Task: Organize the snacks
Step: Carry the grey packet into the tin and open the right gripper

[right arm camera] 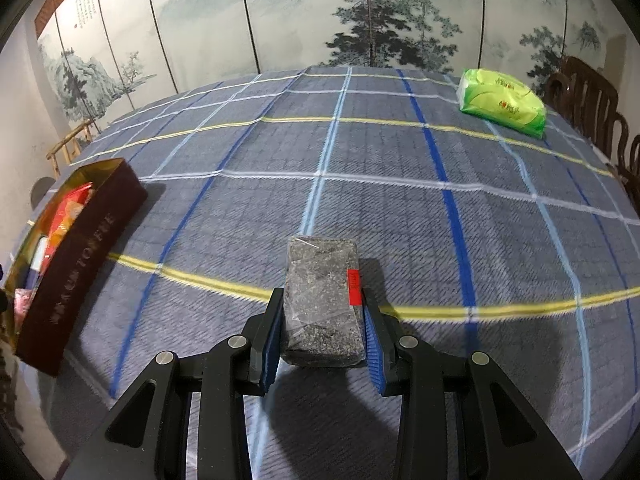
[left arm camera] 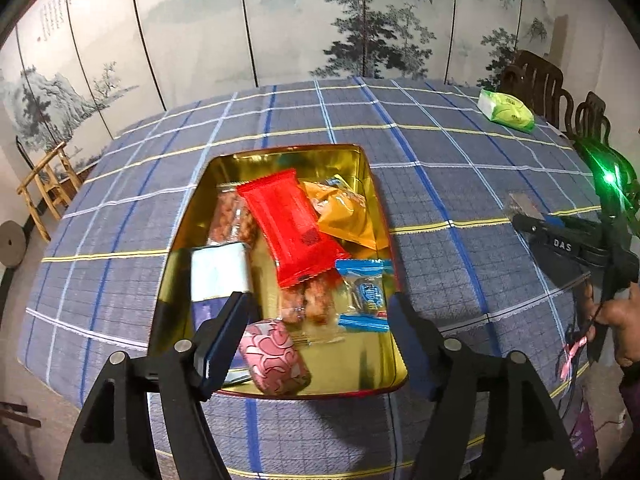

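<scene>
left wrist: left gripper (left arm camera: pixel 316 344) jaws spread, empty, over gold tin (left arm camera: pixel 384 216) holding snacks, pink packet (left arm camera: pixel 274 356) near front rim | right wrist: right gripper (right arm camera: pixel 323 320) pinching dark sesame bar (right arm camera: pixel 322 300) above the tablecloth (right arm camera: pixel 400 208), tin (right arm camera: pixel 80 264) well left | risk: shallow rear grip, bar may tip out in transit

Gold tin (left arm camera: pixel 372 184) — red packet (left arm camera: pixel 292 224), blue-checked tablecloth (left arm camera: pixel 440 160)
</scene>
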